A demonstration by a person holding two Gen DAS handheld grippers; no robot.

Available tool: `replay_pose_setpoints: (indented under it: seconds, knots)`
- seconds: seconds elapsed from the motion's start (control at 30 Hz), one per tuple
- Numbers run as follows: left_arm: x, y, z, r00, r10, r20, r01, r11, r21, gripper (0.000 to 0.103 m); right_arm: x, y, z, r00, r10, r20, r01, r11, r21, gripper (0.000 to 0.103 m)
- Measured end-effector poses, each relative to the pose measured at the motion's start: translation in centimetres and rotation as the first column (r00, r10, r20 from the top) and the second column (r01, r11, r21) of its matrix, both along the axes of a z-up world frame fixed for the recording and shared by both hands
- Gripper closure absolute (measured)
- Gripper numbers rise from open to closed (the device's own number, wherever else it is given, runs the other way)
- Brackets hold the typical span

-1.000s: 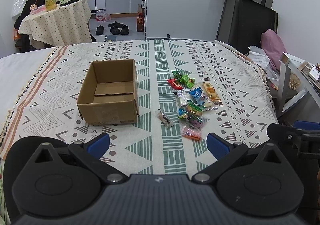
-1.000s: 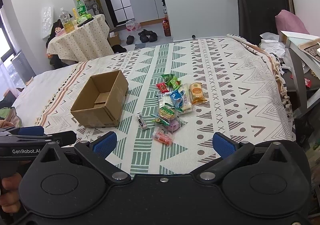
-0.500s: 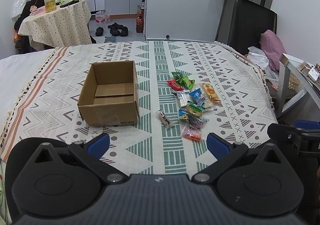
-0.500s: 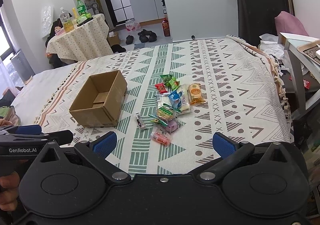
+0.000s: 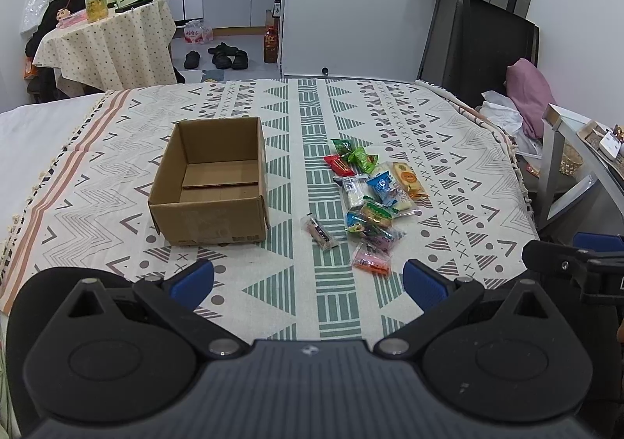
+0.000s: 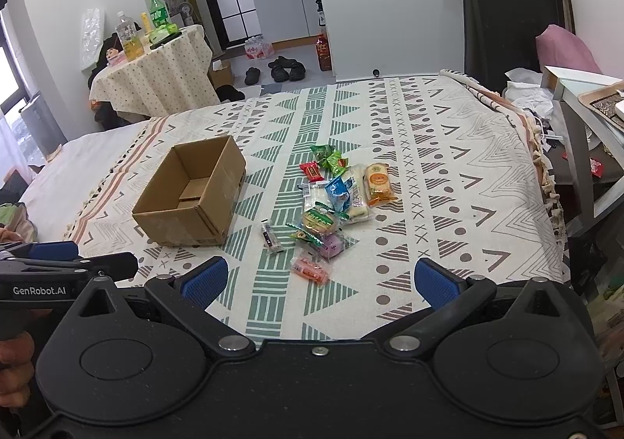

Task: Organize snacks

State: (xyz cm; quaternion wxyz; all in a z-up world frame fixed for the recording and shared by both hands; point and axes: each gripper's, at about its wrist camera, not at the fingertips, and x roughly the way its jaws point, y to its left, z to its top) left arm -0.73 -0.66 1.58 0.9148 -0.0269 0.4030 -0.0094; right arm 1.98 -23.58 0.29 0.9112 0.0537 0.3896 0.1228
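Cardboard box (image 5: 210, 181): open-topped, empty, ready as bin. Snacks (image 5: 370, 197): loose heap just right of box, none packed. Our left gripper (image 5: 308, 283), right gripper (image 6: 318, 277): both wide open, empty, near box, poised for first pick.

The patterned cream-and-green bed cover (image 5: 312, 150) is viewed from its near edge by both wrist cameras (right one angled leftward); the open brown cardboard box (image 6: 187, 197) is shared.
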Motion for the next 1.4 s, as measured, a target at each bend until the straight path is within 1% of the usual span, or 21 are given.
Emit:
replay_pose_setpoints:
  seconds: [0.17,0.53,0.67,0.77,0.93,1.1,1.2,1.4]
  knots:
    - [-0.1,-0.6,0.1,1.0,-0.008,0.002,0.008,1.0,-0.003,0.0,0.0,-0.1,0.1,1.0,0.005,0.001,-0.005,1.0,-0.007,0.0]
    - [0.2,-0.4,-1.3,1.0,-0.025,-0.005,0.025,0.999,-0.025,0.0,0.1,0.1,-0.7,1.0,0.027,-0.003,-0.027,0.999,-0.021,0.0]
    - [0.4,-0.4,-2.0,1.0,-0.024,-0.009,0.023,0.999,-0.045,0.001,0.2,0.1,-1.3,0.999,0.033,-0.007,-0.033,0.999,-0.025,0.0]
    - [0.6,-0.8,-2.5,0.999,-0.032,-0.003,0.031,0.999,-0.042,0.001,0.3,0.1,-1.6,0.999,0.038,-0.009,-0.038,0.999,-0.026,0.0]
    - [1.6,-1.1,-3.5,0.999,-0.031,-0.018,0.03,0.997,-0.068,0.001,0.7,0.0,-2.3,0.999,0.052,-0.01,-0.052,0.998,-0.029,0.0]
    - [2.8,-1.3,-4.6,0.999,-0.014,-0.037,0.011,0.996,-0.083,0.003,1.6,-0.6,-3.2,0.998,0.053,-0.021,-0.053,0.999,-0.002,0.001]
    - [3.5,-1.4,-5.2,0.999,-0.011,-0.048,0.006,0.995,-0.1,0.005,2.2,-0.8,-3.7,0.998,0.053,-0.022,-0.053,0.999,0.0,0.003]
    - [5.0,-1.9,-6.2,0.998,-0.003,-0.067,-0.005,0.993,-0.119,0.012,3.8,-1.2,-5.0,0.996,0.069,-0.051,-0.068,0.997,0.021,0.013]
